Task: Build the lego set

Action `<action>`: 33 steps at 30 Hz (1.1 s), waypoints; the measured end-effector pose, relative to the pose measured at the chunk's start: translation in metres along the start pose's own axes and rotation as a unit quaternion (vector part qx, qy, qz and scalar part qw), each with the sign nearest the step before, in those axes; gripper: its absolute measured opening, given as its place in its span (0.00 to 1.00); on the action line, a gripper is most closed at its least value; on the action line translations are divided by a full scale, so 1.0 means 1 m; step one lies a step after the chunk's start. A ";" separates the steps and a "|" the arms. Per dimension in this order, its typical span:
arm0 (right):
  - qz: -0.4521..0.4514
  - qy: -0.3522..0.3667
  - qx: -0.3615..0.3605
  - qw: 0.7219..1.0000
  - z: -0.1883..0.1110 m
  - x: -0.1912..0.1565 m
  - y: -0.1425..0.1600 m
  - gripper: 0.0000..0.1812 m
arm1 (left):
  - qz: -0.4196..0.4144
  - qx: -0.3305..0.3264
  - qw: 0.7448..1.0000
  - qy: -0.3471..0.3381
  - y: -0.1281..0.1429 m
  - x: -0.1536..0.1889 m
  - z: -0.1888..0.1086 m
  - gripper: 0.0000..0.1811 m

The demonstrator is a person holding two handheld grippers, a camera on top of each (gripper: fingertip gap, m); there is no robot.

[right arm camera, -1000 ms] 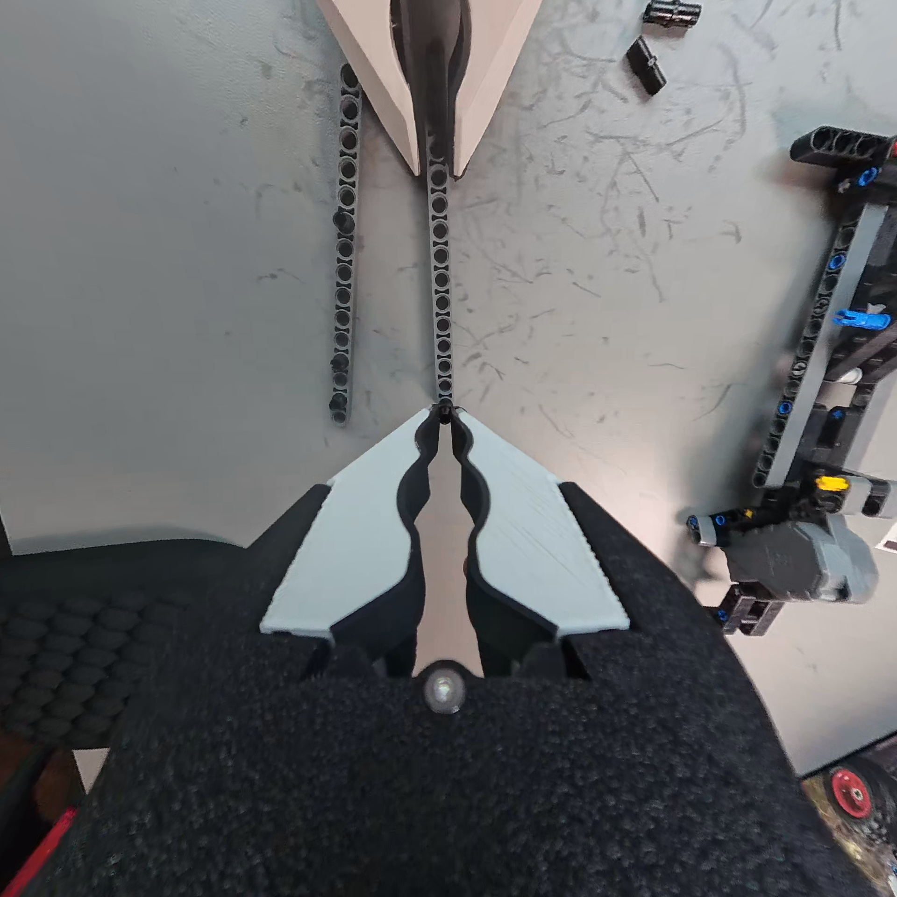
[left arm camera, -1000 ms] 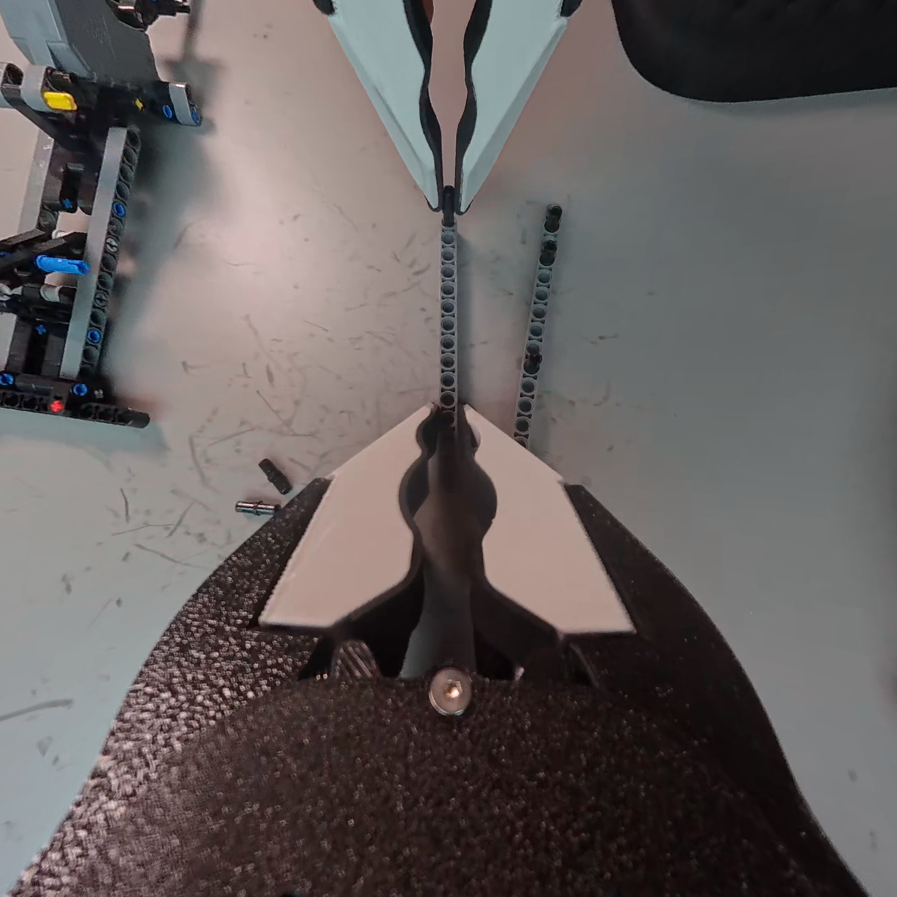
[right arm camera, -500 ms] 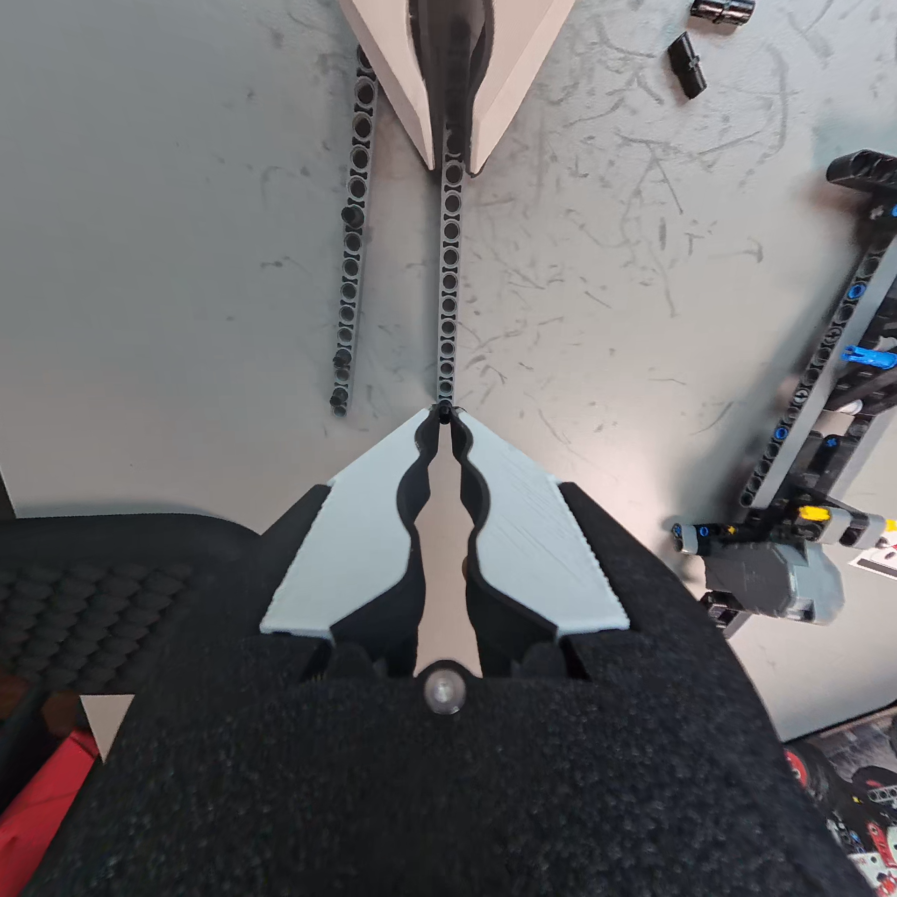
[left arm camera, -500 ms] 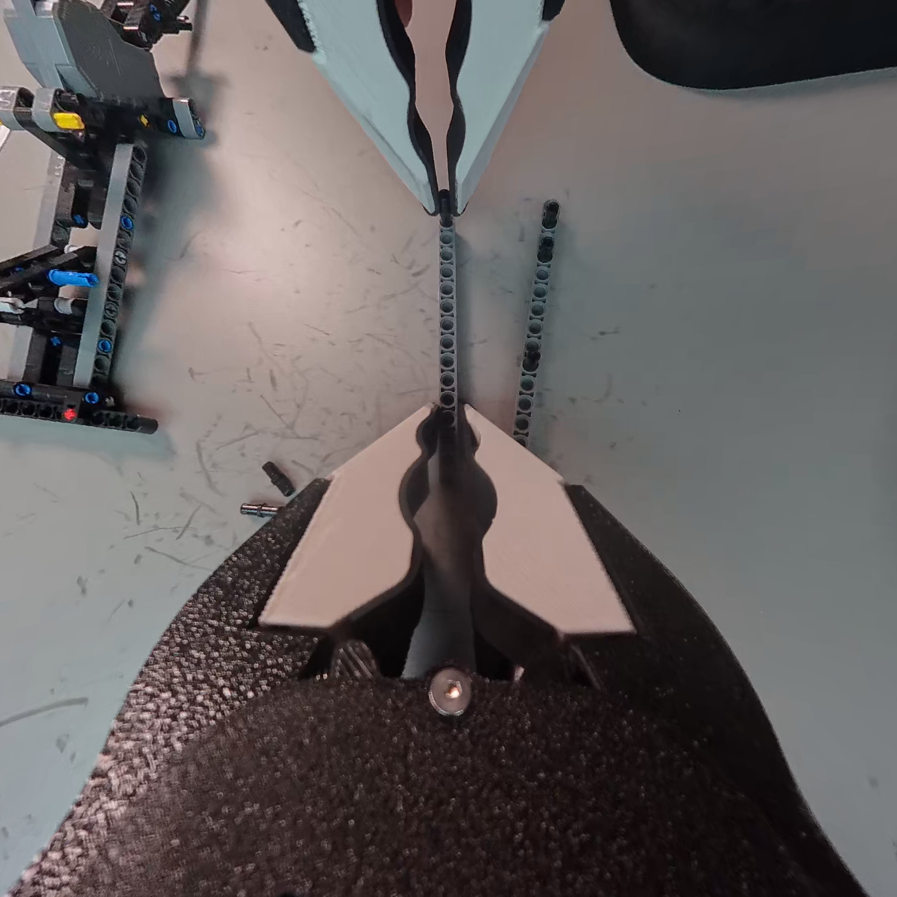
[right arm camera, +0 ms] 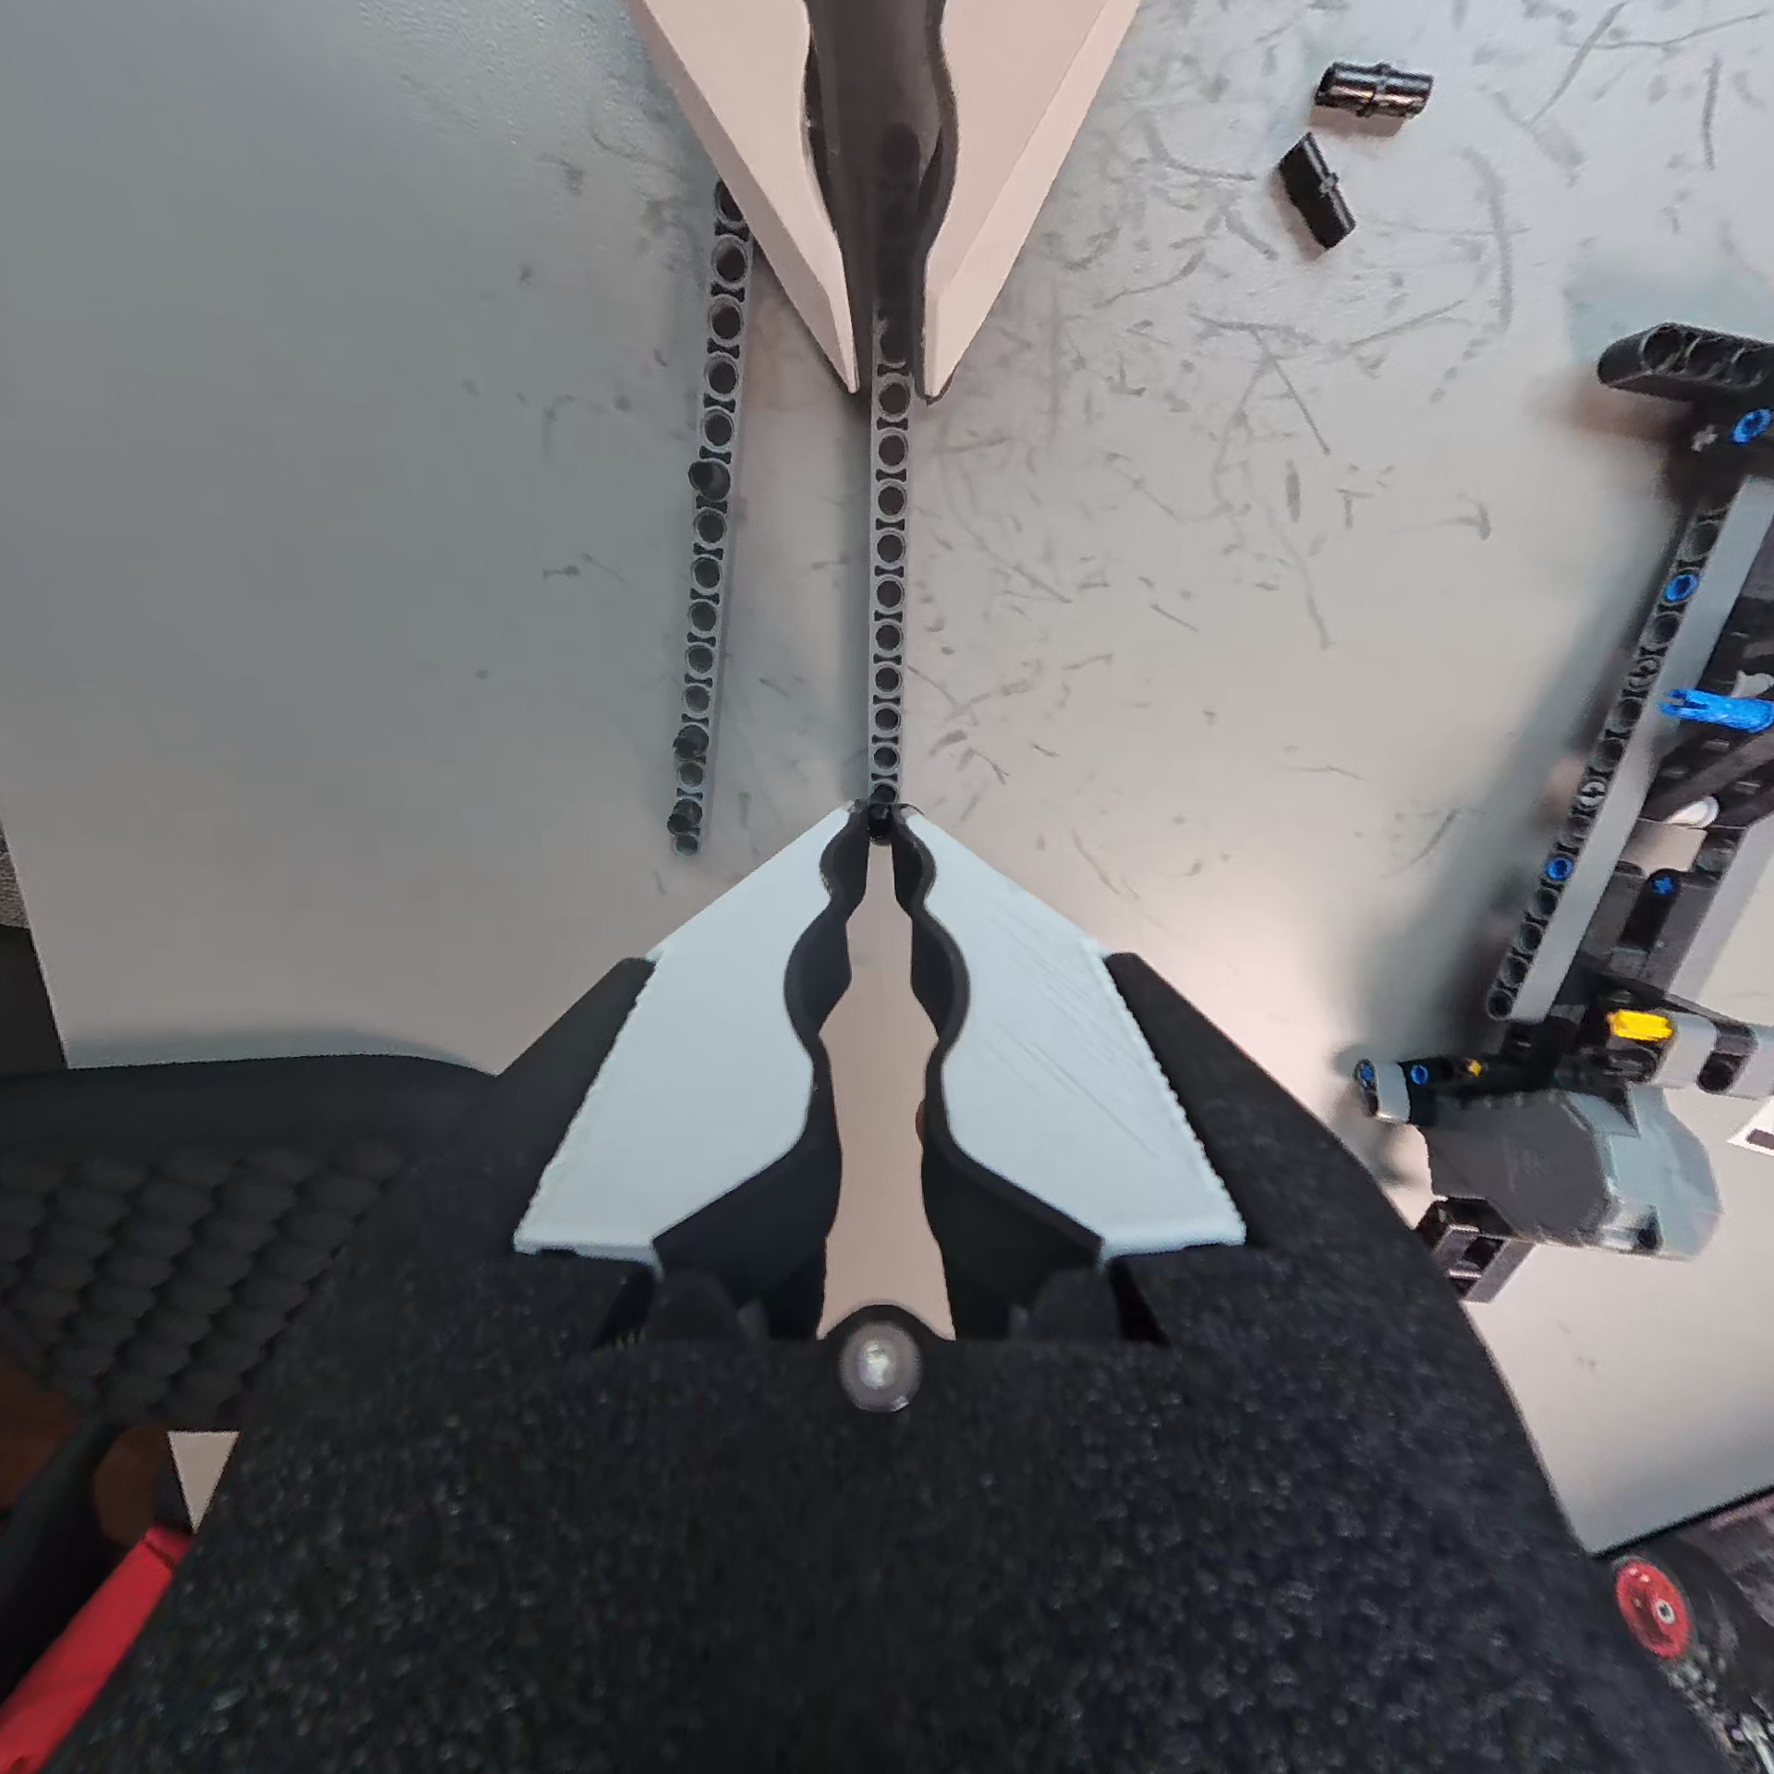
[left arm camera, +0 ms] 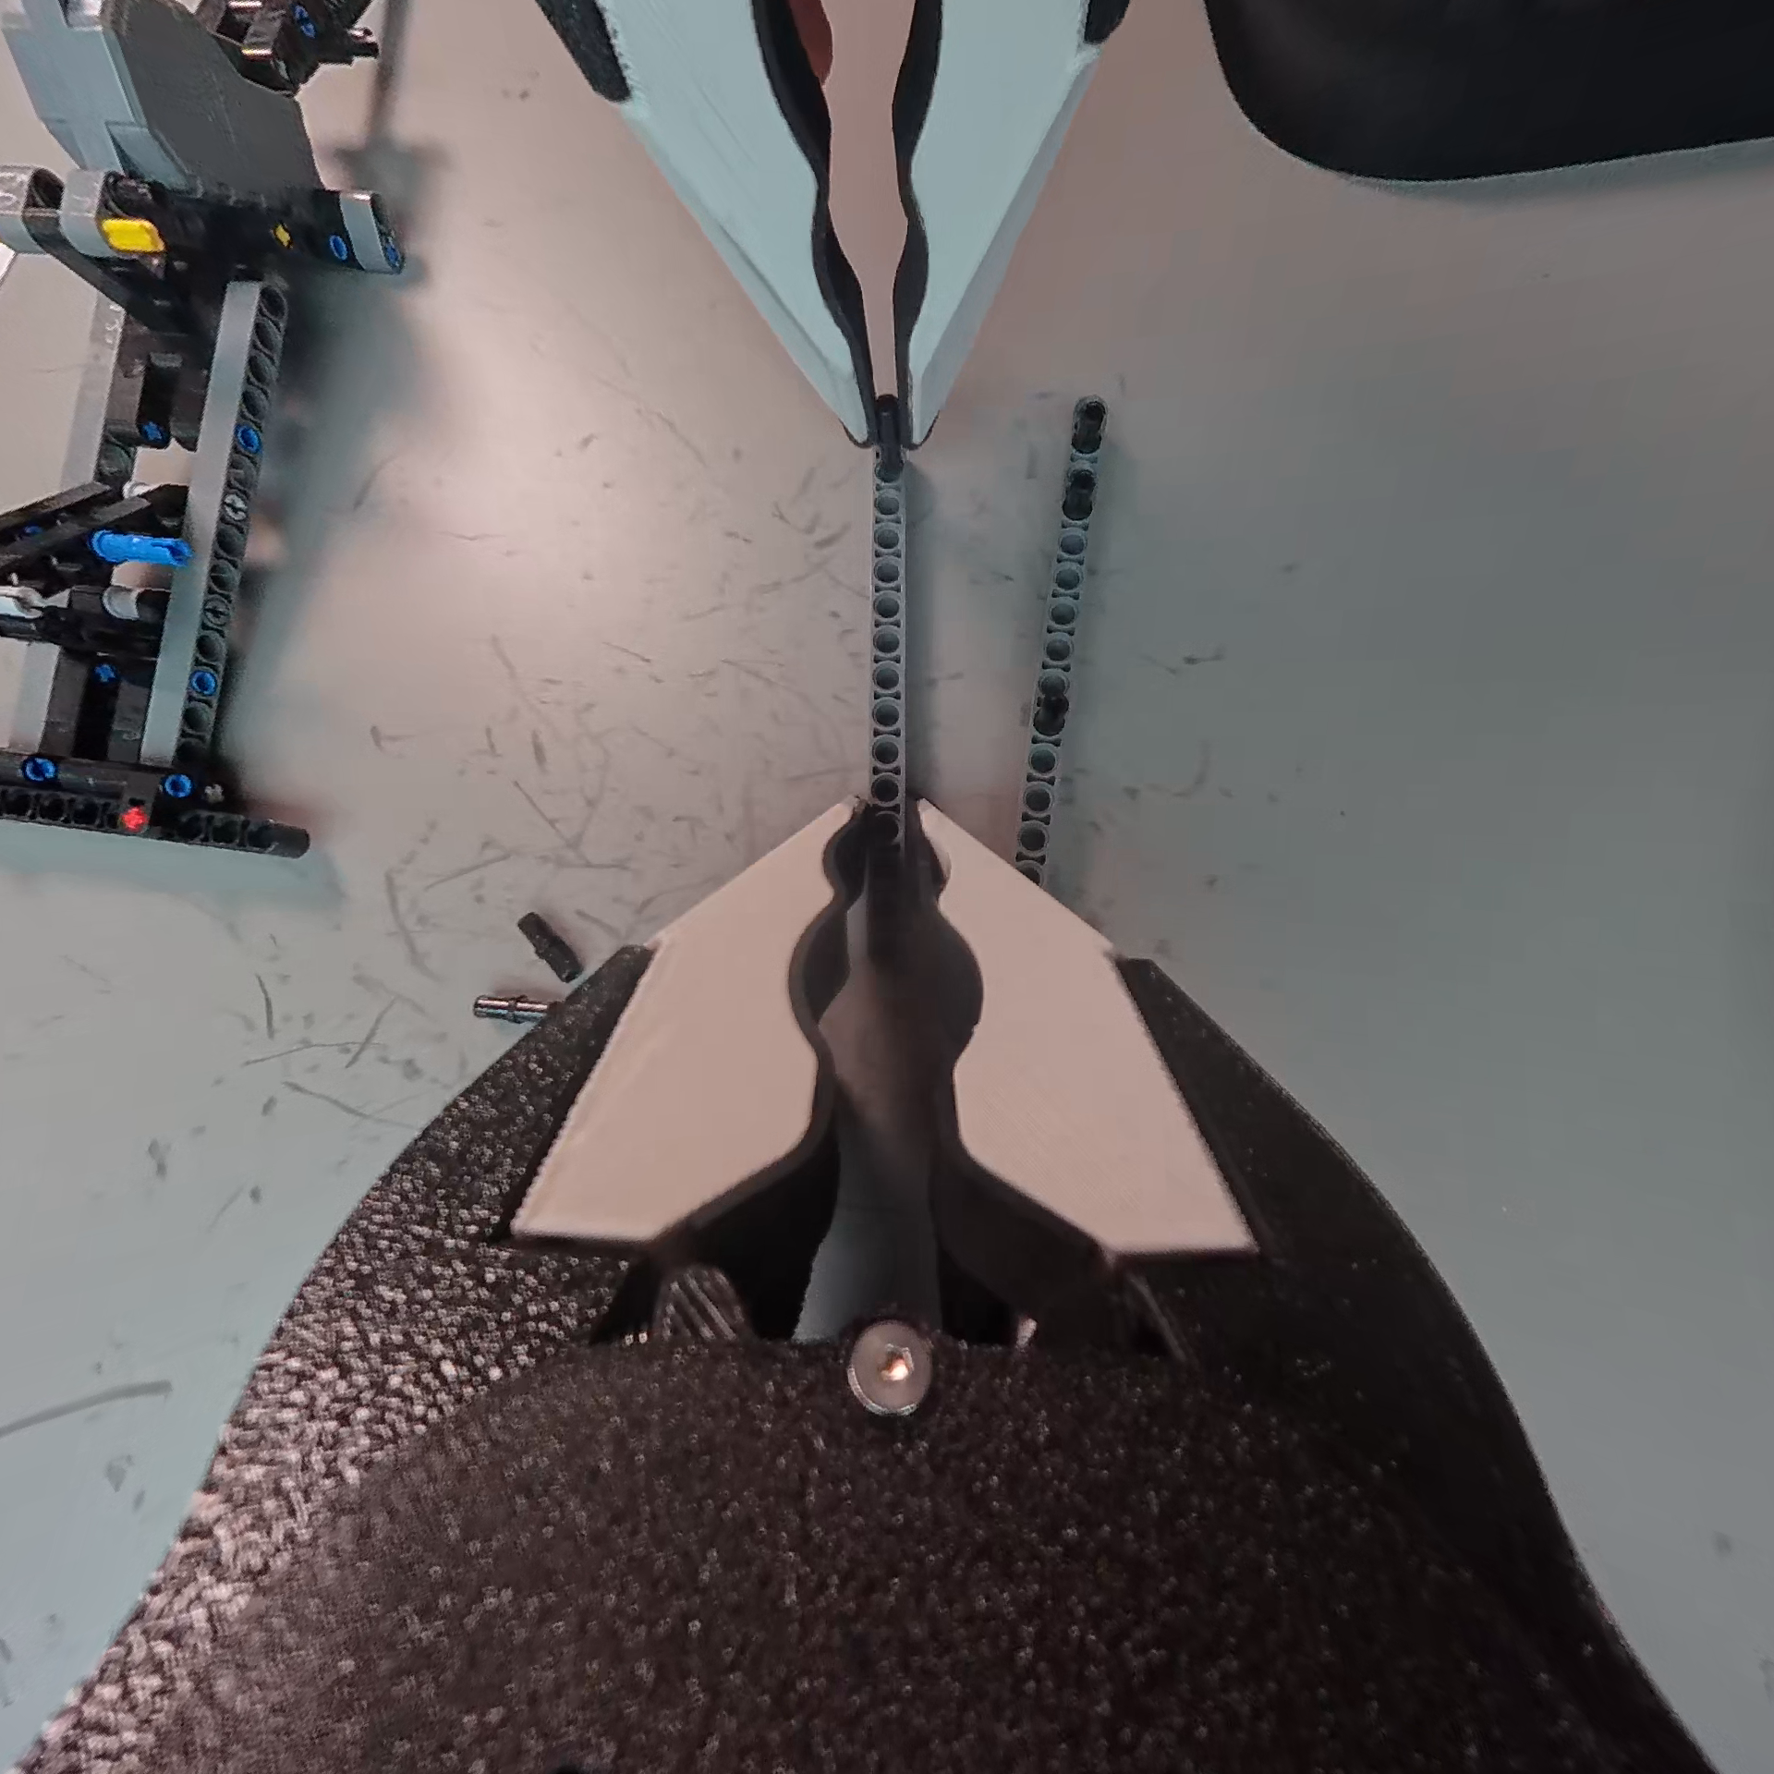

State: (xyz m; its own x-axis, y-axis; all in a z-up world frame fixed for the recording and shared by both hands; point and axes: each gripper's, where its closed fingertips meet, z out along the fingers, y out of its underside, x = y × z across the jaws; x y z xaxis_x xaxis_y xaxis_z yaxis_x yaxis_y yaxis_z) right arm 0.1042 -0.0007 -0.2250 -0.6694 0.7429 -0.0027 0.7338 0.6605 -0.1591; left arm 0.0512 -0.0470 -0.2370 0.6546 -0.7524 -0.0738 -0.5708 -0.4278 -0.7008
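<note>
Black hand-held gripper (left arm camera: 888, 816), beige fingers (left arm camera: 730, 1056)

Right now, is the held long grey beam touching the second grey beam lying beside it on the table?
Apart. The right wrist view shows the held beam and the second beam with a bare strip of table between them along their whole length.

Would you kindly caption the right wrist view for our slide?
Both hand-held grippers pinch opposite ends of a grey beam above the table.

A long grey perforated beam (right arm camera: 888, 595) is clamped at its near end by the right hand-held gripper (right arm camera: 879, 826) and at its far end by the left hand-held gripper (right arm camera: 888, 370), above the scratched bench (right arm camera: 1200, 538). A second beam (right arm camera: 710, 538) is seen alongside.
</note>
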 end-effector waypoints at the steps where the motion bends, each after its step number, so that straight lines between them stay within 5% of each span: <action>1: -0.001 0.000 -0.002 1.000 0.000 0.000 0.000 0.02 | 0.000 0.000 1.000 0.000 0.000 0.000 0.000 0.04; 33: -0.026 0.013 -0.045 0.999 0.003 -0.002 -0.001 0.02 | 0.007 0.002 1.000 -0.019 0.000 0.000 0.000 0.04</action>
State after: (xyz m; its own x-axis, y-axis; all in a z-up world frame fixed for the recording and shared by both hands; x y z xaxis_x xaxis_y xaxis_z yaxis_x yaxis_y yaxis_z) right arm 0.1046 -0.0031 -0.2280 -0.7044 0.7093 0.0285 0.7065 0.7044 -0.0686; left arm 0.0507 -0.0470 -0.2369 0.6644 -0.7392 -0.1102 -0.5784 -0.4151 -0.7022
